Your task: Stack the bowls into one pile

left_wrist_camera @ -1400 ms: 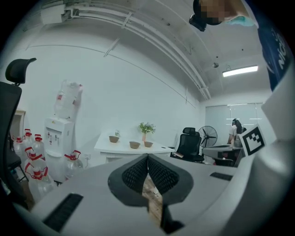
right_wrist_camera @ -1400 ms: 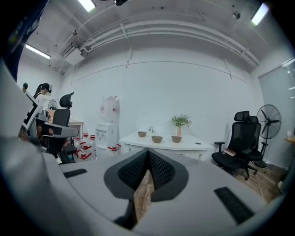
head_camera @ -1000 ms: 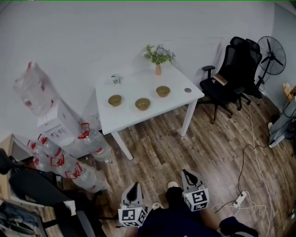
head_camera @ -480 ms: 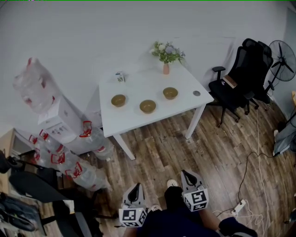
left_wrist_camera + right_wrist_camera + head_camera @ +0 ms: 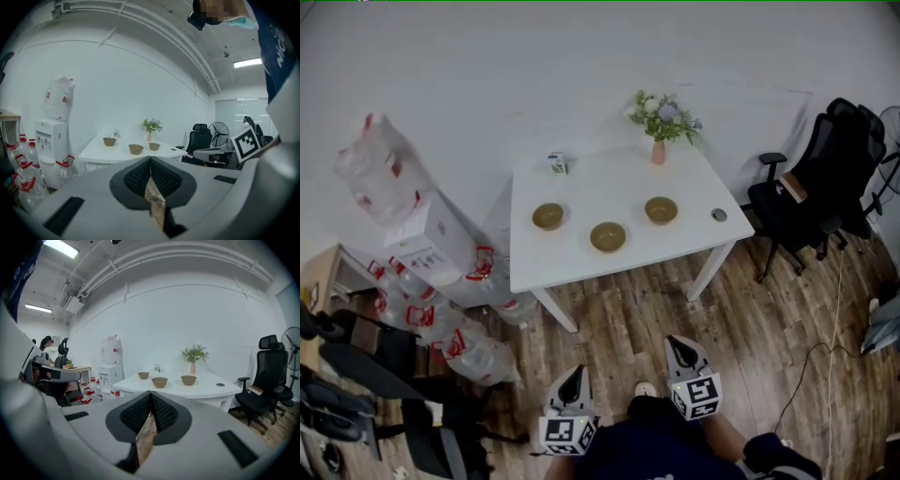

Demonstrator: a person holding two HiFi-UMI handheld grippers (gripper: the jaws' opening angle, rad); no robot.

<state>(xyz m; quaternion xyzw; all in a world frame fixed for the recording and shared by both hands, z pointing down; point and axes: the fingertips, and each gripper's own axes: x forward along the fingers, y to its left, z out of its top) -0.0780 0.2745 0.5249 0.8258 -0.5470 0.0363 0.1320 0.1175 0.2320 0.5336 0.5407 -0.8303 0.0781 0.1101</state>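
Three brown bowls stand apart in a row on a white table (image 5: 581, 262): a left bowl (image 5: 547, 217), a middle bowl (image 5: 607, 236) and a right bowl (image 5: 661, 209). The same bowls show far off in the left gripper view (image 5: 136, 149) and the right gripper view (image 5: 159, 381). My left gripper (image 5: 572, 377) and right gripper (image 5: 679, 347) are held over the wooden floor, well short of the table. Both are shut with nothing between the jaws.
A vase of flowers (image 5: 661, 122) and a small carton (image 5: 556, 164) stand at the table's back. A water dispenser (image 5: 431, 239) and several water bottles (image 5: 441, 328) crowd the left. Black office chairs (image 5: 825, 187) stand to the right. A small dark disc (image 5: 718, 215) lies near the table's right edge.
The whole view has shifted: the table with its bowls now sits further right and nearer. Both grippers stay shut and have kept their place low in the head view.
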